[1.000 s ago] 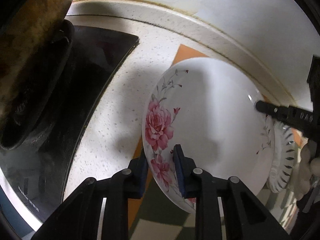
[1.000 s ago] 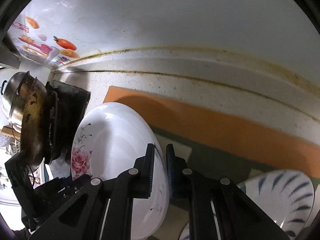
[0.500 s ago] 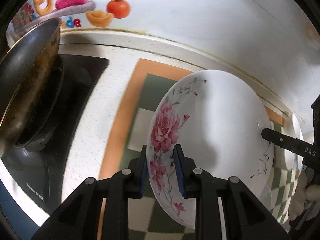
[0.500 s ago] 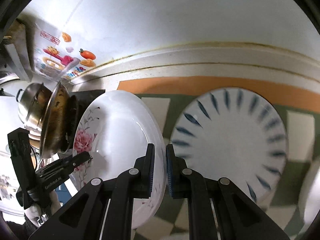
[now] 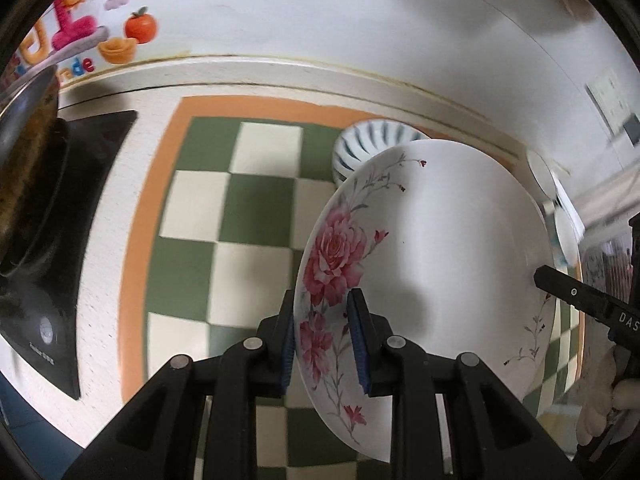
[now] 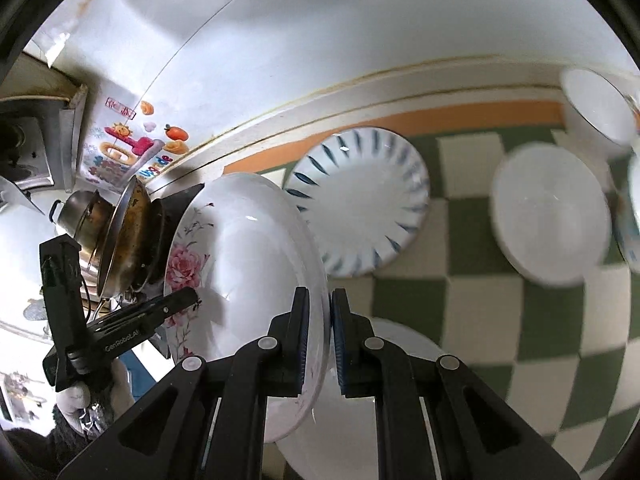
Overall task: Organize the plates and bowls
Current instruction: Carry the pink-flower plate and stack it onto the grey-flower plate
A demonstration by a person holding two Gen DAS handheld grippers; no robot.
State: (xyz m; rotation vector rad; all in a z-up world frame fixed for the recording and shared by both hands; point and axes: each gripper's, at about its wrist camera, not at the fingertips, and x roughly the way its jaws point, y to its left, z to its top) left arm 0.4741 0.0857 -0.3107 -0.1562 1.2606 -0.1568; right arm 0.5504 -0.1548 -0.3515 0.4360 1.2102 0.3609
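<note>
My left gripper (image 5: 321, 340) clamped on rose plate (image 5: 432, 248) rim, right gripper (image 5: 576, 296) gripping opposite rim, blue-striped bowl (image 5: 368, 148) near checked mat's (image 5: 224, 216) far edge

Glossy glazed rose plate (image 5: 436, 240); matt black plastic left hand-held gripper (image 5: 320, 340)

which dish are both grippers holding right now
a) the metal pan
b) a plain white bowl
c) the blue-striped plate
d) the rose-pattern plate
d: the left gripper and the right gripper each clamp an opposite edge of the rose-pattern plate, held tilted above the checkered mat, while the blue-striped plate lies on the mat untouched.
</note>
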